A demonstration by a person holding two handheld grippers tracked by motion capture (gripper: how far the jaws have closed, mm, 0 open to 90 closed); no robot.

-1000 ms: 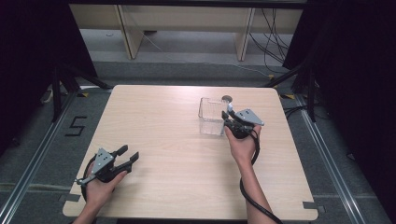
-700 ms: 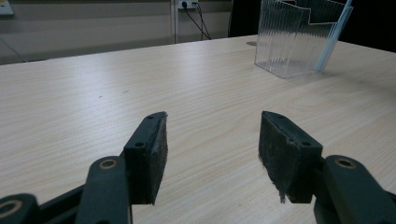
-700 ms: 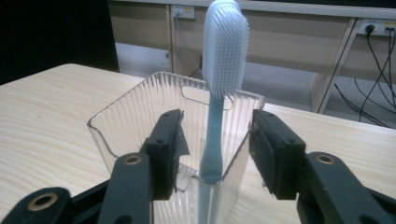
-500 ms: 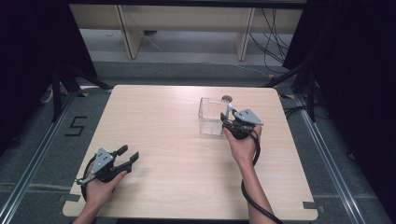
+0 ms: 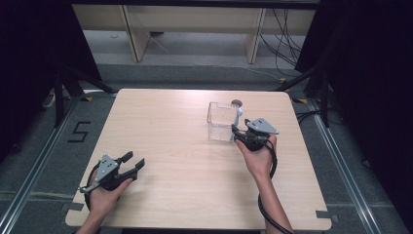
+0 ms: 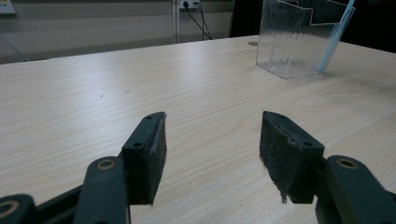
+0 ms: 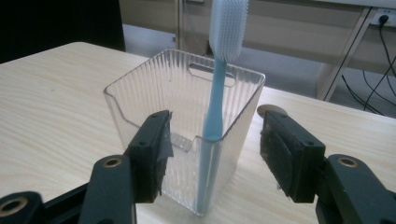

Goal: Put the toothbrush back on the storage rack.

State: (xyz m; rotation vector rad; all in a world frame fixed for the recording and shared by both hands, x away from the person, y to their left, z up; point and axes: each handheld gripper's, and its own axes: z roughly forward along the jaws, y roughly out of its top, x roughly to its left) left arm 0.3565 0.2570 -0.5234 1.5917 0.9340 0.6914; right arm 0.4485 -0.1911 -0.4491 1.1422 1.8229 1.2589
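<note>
We had a pale wood surface [image 5: 185, 146] in a dark room — both grippers' fingers [image 6: 147, 154] spread wide, gripping nothing, right fingers [image 7: 152, 149] either side of the clear holder [image 7: 187, 126].

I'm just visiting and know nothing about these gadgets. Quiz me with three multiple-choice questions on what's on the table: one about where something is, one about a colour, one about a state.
1. Where does the toothbrush stand?
A. Flat on the table
B. Inside the clear ribbed container
C. Between the left gripper's jaws

2. What colour is the toothbrush?
A. Light blue
B. Red
C. Black

3. How do the jaws of the right gripper stand?
A. Clamped on the toothbrush
C. Shut on nothing
B. Open, apart on either side of the container's near corner

Answers: 1 B, since the handle drops into the container's corner and the head sticks out above the rim. 2 A, as the right gripper view shows a pale blue handle. 3 B, because a wide gap separates the two pads.
</note>
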